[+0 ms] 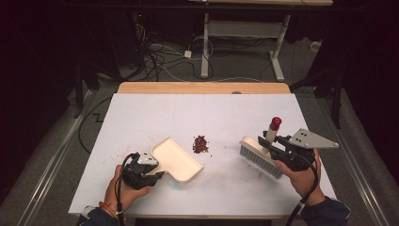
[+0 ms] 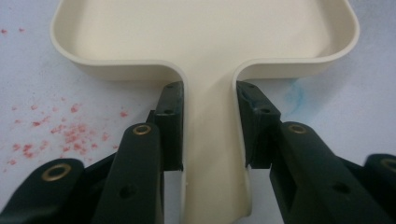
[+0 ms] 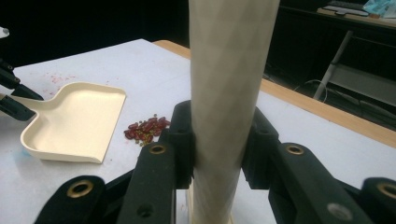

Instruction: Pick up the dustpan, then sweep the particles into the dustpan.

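A cream dustpan [image 1: 176, 160] lies flat on the white table [image 1: 141, 113], its mouth facing right. My left gripper [image 1: 155, 175] is shut on the dustpan's handle [image 2: 210, 140], one jaw on each side. A small pile of dark red beans [image 1: 200, 144] sits just right of the dustpan [image 3: 74, 122], and the beans [image 3: 147, 128] lie between pan and brush. My right gripper [image 1: 277, 147] is shut on the handle [image 3: 229, 93] of a brush [image 1: 260, 157], whose grey bristles rest on the table. The brush handle ends in a red cap [image 1: 275, 122].
Faint red specks [image 2: 60, 133] stain the table left of the dustpan handle, and a blue smudge [image 2: 294, 95] marks its right. A wooden strip [image 1: 202, 87] runs along the table's far edge. Beyond it are cables [image 1: 160, 56] and a desk frame [image 1: 244, 33] on the floor.
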The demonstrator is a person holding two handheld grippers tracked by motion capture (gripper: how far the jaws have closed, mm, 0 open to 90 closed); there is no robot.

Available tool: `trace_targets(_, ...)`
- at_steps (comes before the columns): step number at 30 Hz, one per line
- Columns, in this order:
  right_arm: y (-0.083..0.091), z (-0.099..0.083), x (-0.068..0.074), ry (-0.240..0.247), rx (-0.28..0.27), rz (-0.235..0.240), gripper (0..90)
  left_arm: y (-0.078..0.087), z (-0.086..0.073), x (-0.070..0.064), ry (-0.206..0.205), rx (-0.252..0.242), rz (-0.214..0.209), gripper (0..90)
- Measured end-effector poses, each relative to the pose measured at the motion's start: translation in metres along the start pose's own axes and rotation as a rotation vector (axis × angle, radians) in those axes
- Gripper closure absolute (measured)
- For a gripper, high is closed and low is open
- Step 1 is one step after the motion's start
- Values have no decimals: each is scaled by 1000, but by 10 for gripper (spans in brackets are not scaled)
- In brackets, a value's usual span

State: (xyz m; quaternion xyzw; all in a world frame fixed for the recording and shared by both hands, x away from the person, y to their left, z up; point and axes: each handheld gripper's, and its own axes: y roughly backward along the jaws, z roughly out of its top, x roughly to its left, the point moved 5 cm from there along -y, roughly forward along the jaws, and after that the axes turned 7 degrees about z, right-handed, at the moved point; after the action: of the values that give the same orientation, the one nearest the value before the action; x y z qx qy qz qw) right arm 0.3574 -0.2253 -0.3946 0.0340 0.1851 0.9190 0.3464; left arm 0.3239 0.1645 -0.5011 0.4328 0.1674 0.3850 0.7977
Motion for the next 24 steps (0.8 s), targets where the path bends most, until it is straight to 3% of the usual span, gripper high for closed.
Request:
trace_targets(14, -5, 0, 3, 2, 2, 7, 698, -1, -3, 1, -7, 3, 3, 640)
trace_targets(24, -17, 2, 10, 6, 0, 42, 698, -6, 1, 2, -7, 3, 0, 639)
